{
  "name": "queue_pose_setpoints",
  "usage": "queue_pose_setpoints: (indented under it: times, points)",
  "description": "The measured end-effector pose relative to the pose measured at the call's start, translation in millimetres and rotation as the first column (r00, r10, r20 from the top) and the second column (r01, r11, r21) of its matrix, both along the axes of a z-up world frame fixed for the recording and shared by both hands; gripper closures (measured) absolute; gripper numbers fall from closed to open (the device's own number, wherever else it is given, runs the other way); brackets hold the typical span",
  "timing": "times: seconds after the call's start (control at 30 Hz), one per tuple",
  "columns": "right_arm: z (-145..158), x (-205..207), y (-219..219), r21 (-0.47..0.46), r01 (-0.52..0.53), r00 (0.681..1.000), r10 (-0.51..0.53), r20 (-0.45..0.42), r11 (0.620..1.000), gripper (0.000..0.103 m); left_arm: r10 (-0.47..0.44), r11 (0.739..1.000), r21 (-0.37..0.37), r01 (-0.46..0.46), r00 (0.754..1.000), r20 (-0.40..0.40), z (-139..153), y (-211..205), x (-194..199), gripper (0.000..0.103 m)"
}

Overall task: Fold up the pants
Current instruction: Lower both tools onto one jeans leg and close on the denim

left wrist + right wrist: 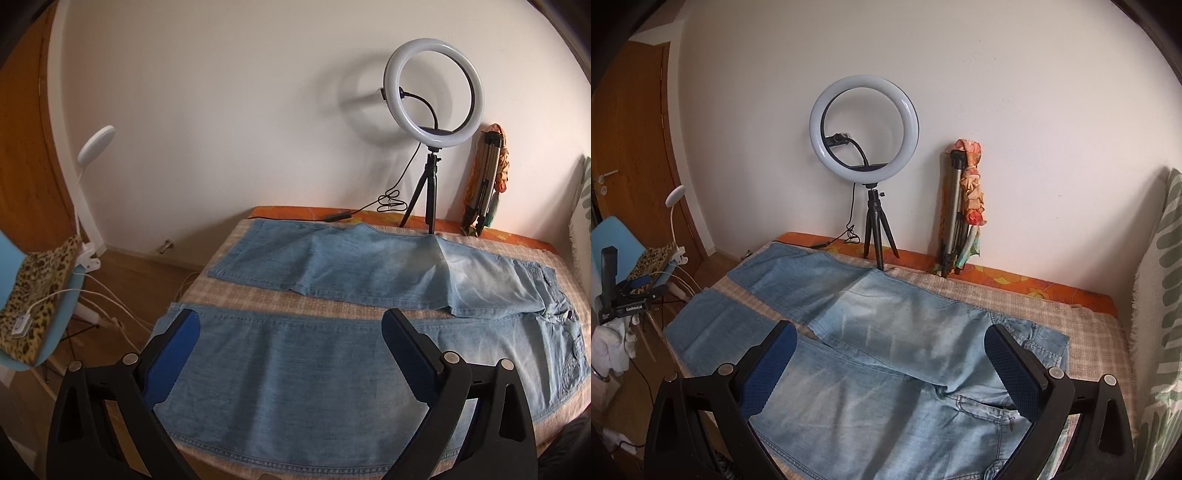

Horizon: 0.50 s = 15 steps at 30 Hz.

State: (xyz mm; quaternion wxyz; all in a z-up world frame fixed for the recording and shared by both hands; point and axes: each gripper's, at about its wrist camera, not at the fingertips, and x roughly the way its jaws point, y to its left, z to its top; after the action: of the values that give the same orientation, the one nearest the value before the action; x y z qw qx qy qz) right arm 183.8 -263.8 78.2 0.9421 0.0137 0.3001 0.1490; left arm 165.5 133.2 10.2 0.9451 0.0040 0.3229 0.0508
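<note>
Both tools hang over the jeans (295,365), left tool (291,332) and right tool (890,350) gaping, gripping nothing. I'd pinch the near leg's outer edge at hem and waist together, then lift evenly so it lands square on the far leg (332,262).

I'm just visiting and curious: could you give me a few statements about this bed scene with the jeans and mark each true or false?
1. The jeans lie spread flat with the two legs apart. True.
2. The left tool is clamped on a trouser leg. False: its jaws stand wide open above the denim.
3. A ring light stands on a small tripod at the far edge of the bed. True.
4. The right tool holds the waistband. False: it is open and grips nothing.
5. The jeans are already folded in half. False: no fold is made yet.
</note>
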Motion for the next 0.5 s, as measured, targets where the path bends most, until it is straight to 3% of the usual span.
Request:
queue_pose_setpoints:
  times: [0.23,0.5]
  points:
    - [-22,106,19,0.026,-0.049,0.993,0.052,-0.104,0.998,0.003,0.002,1.000,0.011,-0.001,0.998,-0.061,-14,18,79,0.021]
    - [-88,224,52,0.010,-0.114,0.964,0.113,-0.242,0.993,0.019,-0.043,0.998,-0.055,0.033,0.982,-0.182,-62,23,168,0.042]
